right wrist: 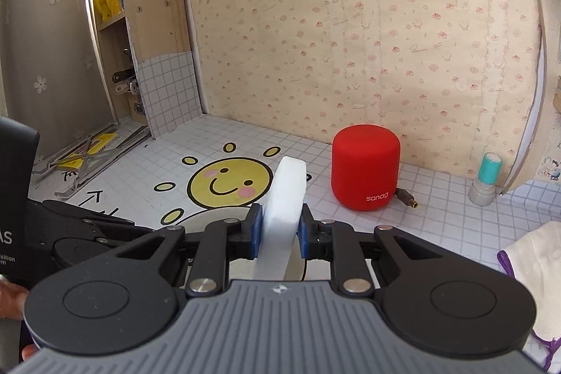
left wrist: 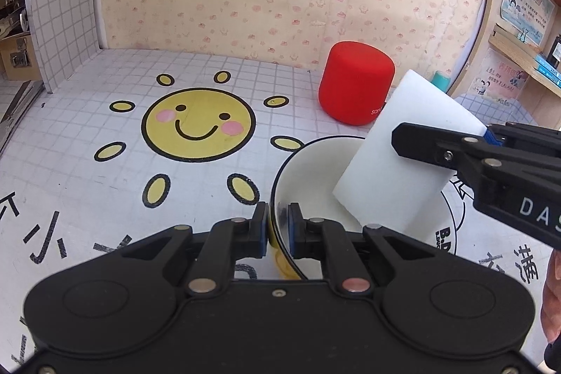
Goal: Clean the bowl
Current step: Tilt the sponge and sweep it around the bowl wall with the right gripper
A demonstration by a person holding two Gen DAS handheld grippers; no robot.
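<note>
Pale wallpaper with small pink prints backs a white grid-patterned worktop [left wrist: 87, 142] that carries a big printed yellow smiling sun [left wrist: 198, 124]. At the far left of the right wrist view stands a light wooden shelf unit [right wrist: 154, 2] with yellow items on its boards.

Right of the sun in the left wrist view sits the white round bowl with a dark rim and yellow outside [left wrist: 315, 184], on the worktop close in front of the camera. The left gripper [left wrist: 278, 226] is closed on the near rim of this bowl: one blue-padded finger lies outside the wall and the other inside, both pressing on it.

Over the bowl's right half, a white rectangular foam sponge block [left wrist: 403, 149] tilts down into the bowl; whether its lower edge touches the inside I cannot tell. The right gripper [right wrist: 279, 232] has its jaws clamped on this block, the blue pads squeezing its two broad faces, as the right wrist view shows plainly.

Behind the bowl stands a red cylindrical fabric-covered speaker [left wrist: 356, 83], apart from it, with a brass-tipped plug [right wrist: 406, 198] lying just beside its base. Farther right a small teal-capped grey cylinder [right wrist: 485, 179] stands near the wall, and a cream cloth with purple trim [right wrist: 529, 272] lies at the right edge.
</note>
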